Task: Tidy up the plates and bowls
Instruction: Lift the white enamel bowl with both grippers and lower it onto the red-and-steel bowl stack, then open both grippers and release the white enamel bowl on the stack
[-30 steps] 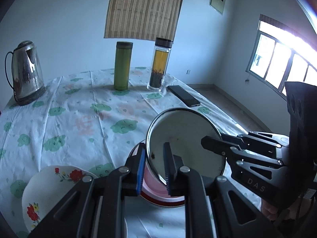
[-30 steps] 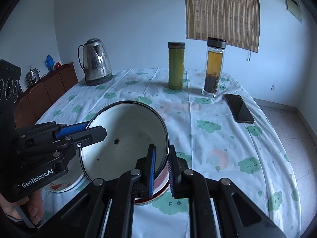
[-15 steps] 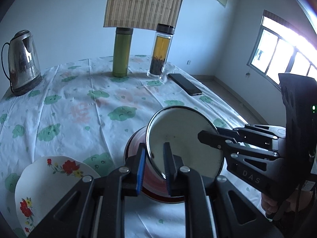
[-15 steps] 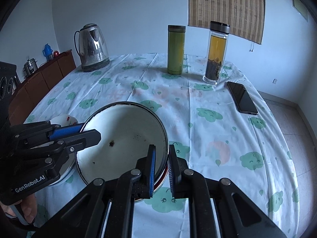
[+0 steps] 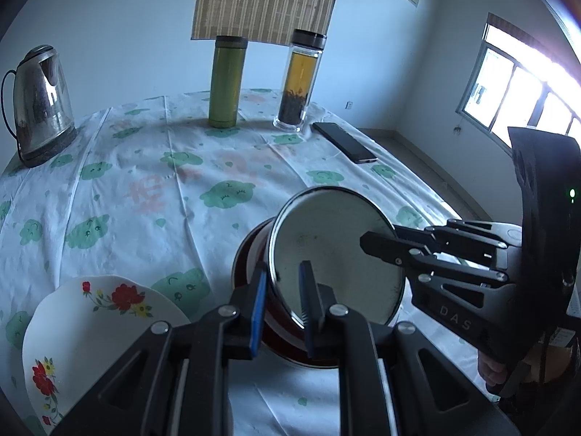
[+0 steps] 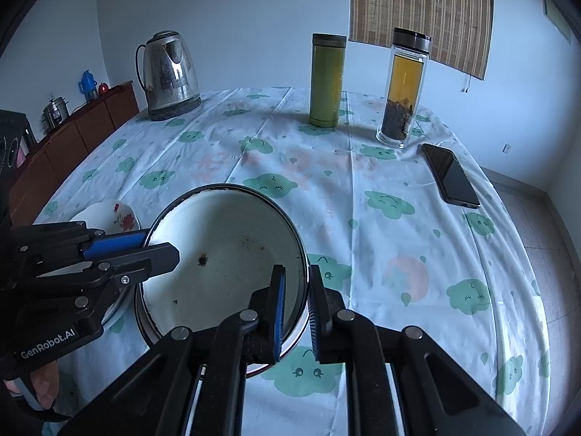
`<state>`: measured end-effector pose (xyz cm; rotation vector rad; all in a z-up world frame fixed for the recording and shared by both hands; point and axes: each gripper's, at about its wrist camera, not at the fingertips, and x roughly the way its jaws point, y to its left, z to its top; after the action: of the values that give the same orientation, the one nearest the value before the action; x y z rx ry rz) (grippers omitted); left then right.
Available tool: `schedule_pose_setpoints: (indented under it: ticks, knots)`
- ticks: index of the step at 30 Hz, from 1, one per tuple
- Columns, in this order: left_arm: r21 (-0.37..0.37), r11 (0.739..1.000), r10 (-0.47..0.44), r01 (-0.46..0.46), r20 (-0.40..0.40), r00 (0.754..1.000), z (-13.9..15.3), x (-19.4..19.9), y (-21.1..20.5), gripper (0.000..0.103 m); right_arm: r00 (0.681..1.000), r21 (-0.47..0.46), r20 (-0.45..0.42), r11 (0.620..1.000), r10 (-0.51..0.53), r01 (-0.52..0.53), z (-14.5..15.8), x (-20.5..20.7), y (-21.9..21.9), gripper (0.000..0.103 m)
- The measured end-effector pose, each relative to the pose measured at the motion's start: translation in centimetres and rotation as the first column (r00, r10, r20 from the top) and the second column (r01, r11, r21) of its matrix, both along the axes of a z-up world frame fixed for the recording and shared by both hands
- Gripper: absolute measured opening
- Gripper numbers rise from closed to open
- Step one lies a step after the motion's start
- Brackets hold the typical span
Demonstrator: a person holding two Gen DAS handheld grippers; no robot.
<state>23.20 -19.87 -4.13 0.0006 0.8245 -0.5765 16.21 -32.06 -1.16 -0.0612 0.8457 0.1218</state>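
Both grippers hold one white enamel bowl point(image 6: 225, 254) with a dark rim by opposite sides. My left gripper point(image 5: 281, 303) is shut on its rim, and it shows in the right wrist view point(image 6: 159, 245) at the bowl's left edge. My right gripper point(image 6: 294, 312) is shut on the rim nearest its camera, and it shows in the left wrist view point(image 5: 377, 245) at the bowl's right edge. The white bowl point(image 5: 337, 254) sits low inside a red bowl point(image 5: 250, 254) on the table. A white flowered plate point(image 5: 90, 330) lies to the left.
On the round table with a cloud-print cloth point(image 6: 399, 218) stand a steel kettle point(image 6: 169, 74), a green flask point(image 6: 326, 80) and a glass tea bottle point(image 6: 403, 87). A black phone point(image 6: 450, 176) lies at the right. A wooden sideboard point(image 6: 72, 134) is at the far left.
Both grippers have lowered the white bowl down toward the red bowl. It was tilted up and now sits flatter and lower. Both grips stay shut.
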Motion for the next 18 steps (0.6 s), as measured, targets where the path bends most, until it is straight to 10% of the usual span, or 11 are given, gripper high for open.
schedule_pose_setpoints:
  ticks: [11, 18]
  knots:
    - [-0.019, 1.000, -0.013, 0.013, -0.006, 1.000, 0.11, 0.16, 0.29, 0.014, 1.000, -0.001, 0.001, 1.000, -0.002, 0.002, -0.13, 0.24, -0.06, 0.017]
    - [-0.048, 0.999, -0.010, 0.009, -0.007, 1.000, 0.45, 0.06, 0.69, 0.016, 0.999, -0.004, 0.034, 1.000, -0.007, 0.008, -0.20, -0.25, -0.03, 0.062]
